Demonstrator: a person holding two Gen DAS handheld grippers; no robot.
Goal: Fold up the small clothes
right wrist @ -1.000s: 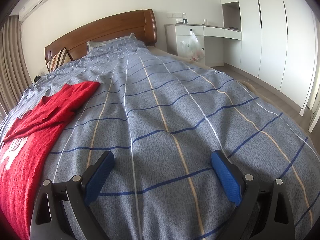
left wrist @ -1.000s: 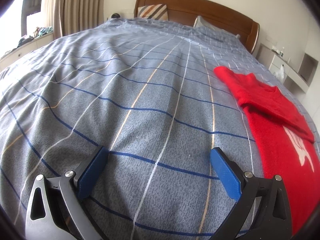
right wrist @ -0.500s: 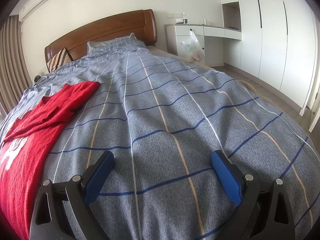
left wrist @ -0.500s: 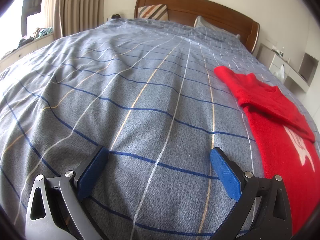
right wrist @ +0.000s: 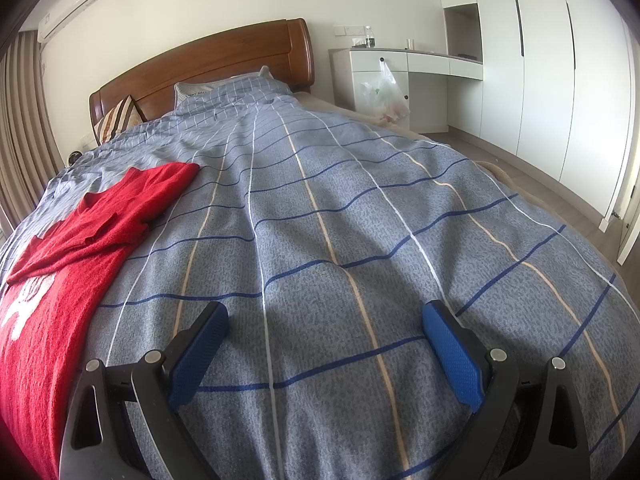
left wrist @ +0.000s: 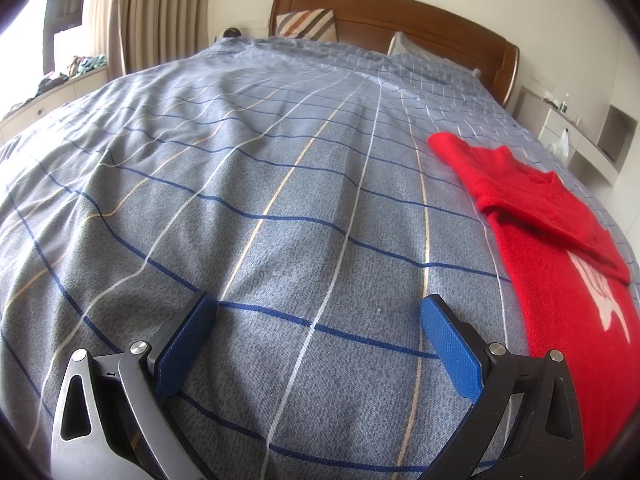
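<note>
A red knitted sweater with a white pattern lies flat on the blue-grey checked bedspread, its upper part folded over the body. It is at the right edge of the left wrist view and at the left of the right wrist view. My left gripper is open and empty, low over bare bedspread to the left of the sweater. My right gripper is open and empty over bare bedspread to the right of the sweater.
A wooden headboard and pillows stand at the far end of the bed. A white desk with a hanging plastic bag and wardrobes are on the right. Curtains and a cluttered window ledge are on the left.
</note>
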